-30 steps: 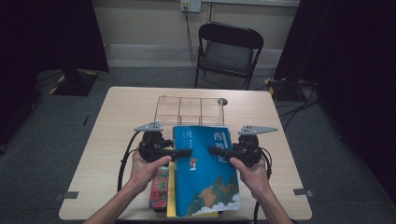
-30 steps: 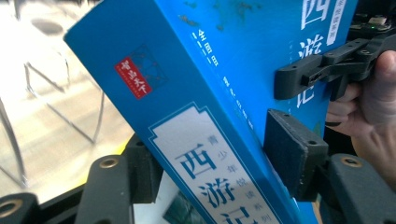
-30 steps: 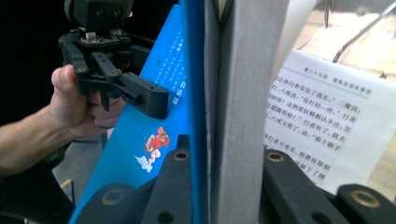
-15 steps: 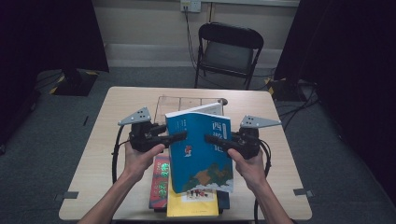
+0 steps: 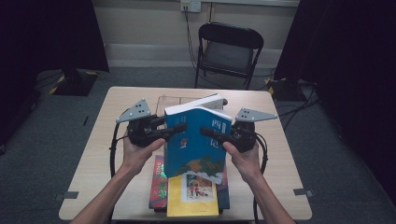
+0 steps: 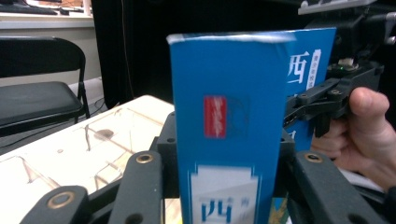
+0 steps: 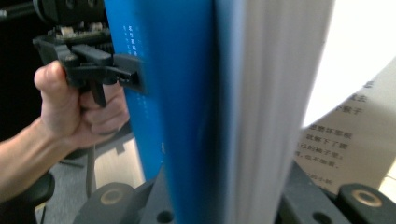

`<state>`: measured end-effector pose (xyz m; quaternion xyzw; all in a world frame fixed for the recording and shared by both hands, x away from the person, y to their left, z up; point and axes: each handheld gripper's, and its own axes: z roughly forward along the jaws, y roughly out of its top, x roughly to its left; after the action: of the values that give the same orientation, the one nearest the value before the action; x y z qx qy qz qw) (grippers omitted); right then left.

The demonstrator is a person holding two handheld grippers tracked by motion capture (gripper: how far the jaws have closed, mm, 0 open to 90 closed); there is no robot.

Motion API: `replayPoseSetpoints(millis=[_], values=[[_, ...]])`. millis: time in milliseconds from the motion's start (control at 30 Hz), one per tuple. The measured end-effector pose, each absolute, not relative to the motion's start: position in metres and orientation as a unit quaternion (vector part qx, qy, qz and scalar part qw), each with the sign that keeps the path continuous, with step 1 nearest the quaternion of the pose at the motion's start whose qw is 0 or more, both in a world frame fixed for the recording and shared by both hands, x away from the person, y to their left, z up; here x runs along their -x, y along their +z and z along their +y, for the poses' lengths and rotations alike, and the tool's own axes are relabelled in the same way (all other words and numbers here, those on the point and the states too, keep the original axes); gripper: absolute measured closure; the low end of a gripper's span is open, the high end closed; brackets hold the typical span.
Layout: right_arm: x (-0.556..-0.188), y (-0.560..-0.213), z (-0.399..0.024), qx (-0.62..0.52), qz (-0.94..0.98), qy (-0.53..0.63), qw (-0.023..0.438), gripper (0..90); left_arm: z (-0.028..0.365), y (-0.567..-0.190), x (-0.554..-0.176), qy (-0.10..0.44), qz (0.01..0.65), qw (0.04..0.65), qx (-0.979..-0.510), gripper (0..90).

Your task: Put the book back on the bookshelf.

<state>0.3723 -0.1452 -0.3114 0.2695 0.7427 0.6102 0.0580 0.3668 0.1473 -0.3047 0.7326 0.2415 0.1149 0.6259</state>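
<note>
Seen from the high view, a blue book (image 5: 198, 140) hangs raised above the desk (image 5: 107, 154), its long axis running from the far edge toward the person, top tipped up, held between the two tools: the left hand-held gripper (image 5: 180, 129) clamps its spine edge from the left and the right hand-held gripper (image 5: 208, 133) its open page edge from the right, so both hands stand equally near, one at each long side. Below it lie a yellow book (image 5: 192, 199) and a red book (image 5: 159, 184) in a pile, and a clear rack (image 5: 164, 100) sits just behind. In the left gripper view, the blue spine (image 6: 224, 130) stands upright between the black jaws, which have just been closing and now press it; the right hand-held gripper (image 6: 292, 112) bites the cover farther off. In the right gripper view, the page block (image 7: 261, 116) fills the shut jaws, the left hand-held gripper (image 7: 137, 74) gripping the opposite edge.
</note>
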Motion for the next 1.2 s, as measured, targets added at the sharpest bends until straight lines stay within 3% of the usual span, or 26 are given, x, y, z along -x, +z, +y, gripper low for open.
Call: replayPoseSetpoints(millis=[133, 467, 567, 1000, 1100, 1200], values=[[-0.365, -0.317, -0.144, -0.254, 0.747, 0.612, 0.051, 78.7, 0.153, -0.308, -0.356, 0.112, 0.236, 0.629, -0.733, 58.8], [-0.35, -0.315, -0.15, -0.239, 0.758, 0.6, 0.093, 70.4, 0.154, -0.31, -0.343, 0.128, 0.221, 0.629, -0.735, 58.6], [-0.35, -0.316, -0.155, -0.247, 0.752, 0.602, 0.104, 61.0, 0.156, -0.31, -0.338, 0.129, 0.217, 0.625, -0.739, 59.0], [-0.36, -0.323, -0.174, -0.272, 0.748, 0.594, 0.116, 44.4, 0.158, -0.312, -0.331, 0.136, 0.225, 0.624, -0.735, 59.1], [-0.367, -0.327, -0.175, -0.285, 0.75, 0.583, 0.125, 35.7, 0.16, -0.312, -0.33, 0.13, 0.227, 0.626, -0.735, 59.1], [-0.374, -0.331, -0.176, -0.278, 0.749, 0.593, 0.105, 33.5, 0.159, -0.31, -0.327, 0.135, 0.224, 0.617, -0.742, 59.2]])
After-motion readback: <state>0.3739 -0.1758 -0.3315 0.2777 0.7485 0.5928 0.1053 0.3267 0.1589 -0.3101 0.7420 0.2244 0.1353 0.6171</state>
